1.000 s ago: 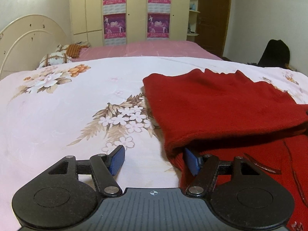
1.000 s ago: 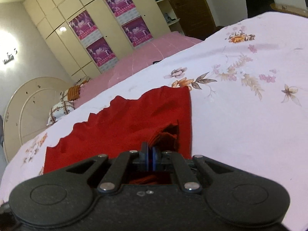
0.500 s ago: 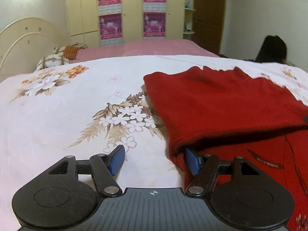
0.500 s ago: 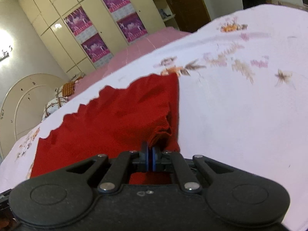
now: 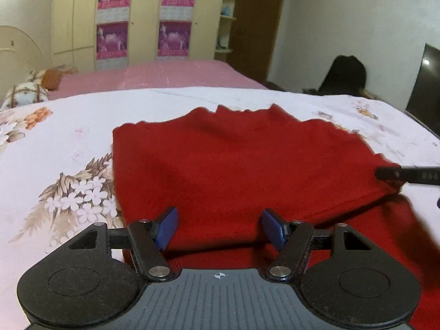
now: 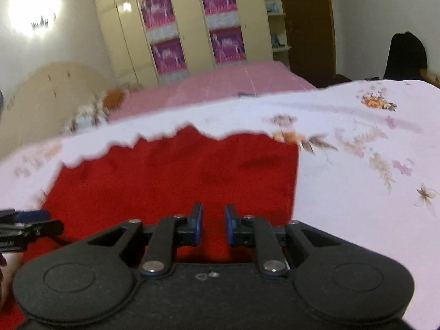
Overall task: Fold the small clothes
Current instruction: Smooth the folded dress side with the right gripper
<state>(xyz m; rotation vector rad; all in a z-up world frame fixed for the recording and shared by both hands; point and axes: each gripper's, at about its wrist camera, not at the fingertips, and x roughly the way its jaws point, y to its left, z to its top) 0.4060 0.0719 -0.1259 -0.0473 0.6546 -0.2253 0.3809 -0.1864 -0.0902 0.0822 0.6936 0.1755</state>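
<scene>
Folding stage: red knitted garment lying flat on floral bedsheet, upper layer doubled over lower one
Garment position: directly ahead of both tools, long axis running left to right
Left gripper: jaws wide apart, hovering over near fold edge, nothing pinched
Right gripper: jaws opening, narrow gap, no cloth between pads
Nearer hand: neither, one at each end of near edge
Count: one garment, two grippers

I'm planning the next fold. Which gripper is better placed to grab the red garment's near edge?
Probably the left gripper: open wide, red garment edge between its pads. The right gripper is only just opening, nothing gripped.
</scene>
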